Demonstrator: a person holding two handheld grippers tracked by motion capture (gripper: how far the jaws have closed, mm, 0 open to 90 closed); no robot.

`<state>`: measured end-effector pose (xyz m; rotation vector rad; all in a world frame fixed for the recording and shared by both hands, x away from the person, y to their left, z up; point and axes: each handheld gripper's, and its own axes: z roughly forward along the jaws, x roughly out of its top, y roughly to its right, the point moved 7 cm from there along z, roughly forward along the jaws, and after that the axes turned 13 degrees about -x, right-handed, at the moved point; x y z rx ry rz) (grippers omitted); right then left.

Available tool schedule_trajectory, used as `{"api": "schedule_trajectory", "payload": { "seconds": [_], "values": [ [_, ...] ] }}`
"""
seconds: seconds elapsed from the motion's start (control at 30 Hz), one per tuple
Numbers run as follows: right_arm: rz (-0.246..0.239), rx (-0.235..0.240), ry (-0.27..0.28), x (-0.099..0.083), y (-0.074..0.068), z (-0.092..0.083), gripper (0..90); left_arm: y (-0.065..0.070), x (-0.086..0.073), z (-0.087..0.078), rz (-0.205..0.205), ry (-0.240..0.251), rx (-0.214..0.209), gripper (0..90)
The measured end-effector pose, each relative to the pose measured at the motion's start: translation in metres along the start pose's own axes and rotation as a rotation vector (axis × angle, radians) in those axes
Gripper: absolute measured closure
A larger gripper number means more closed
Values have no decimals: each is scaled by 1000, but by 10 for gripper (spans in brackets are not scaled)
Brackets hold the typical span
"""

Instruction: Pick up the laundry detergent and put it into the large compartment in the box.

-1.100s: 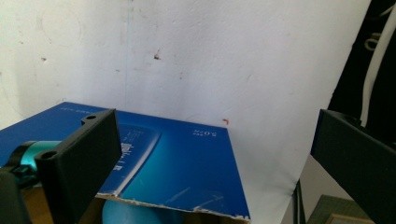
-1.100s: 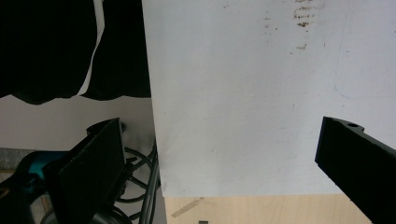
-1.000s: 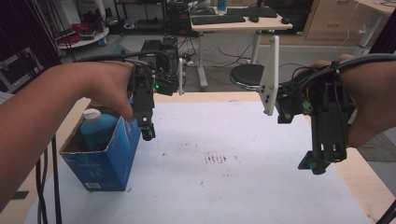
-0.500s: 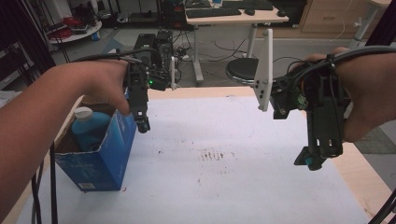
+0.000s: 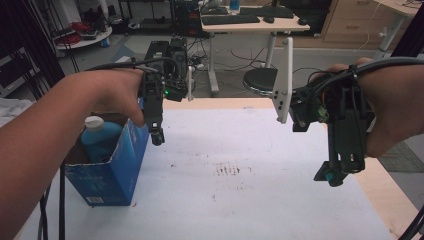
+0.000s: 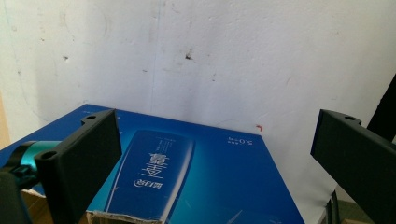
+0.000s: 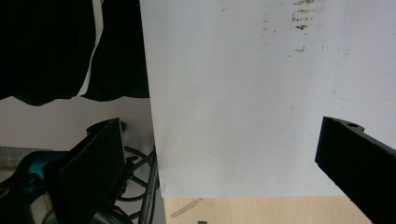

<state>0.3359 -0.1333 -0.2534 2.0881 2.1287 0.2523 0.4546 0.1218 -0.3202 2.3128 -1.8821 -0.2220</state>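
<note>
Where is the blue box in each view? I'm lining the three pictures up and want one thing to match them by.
High view: the blue box stands at lower left on the white table, open-topped, a blue bottle inside, the left gripper above its right edge.
Left gripper view: bottom centre, between the open jaws.
Right gripper view: not in it.
Shared landmark: the white table, with brown smudges.

a blue carton point(image 5: 111, 165) is standing open-topped at the table's left edge; its printed side is facing right. a blue white-capped bottle point(image 5: 98, 136) is standing upright inside it.
</note>
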Motion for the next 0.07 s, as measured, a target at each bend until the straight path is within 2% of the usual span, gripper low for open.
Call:
{"api": "schedule_trajectory", "payload": {
  "seconds": [0.07],
  "values": [
    [-8,8,1,-1,-2,-1,7,0,1,1,0,2,-3,17]
  ]
}}
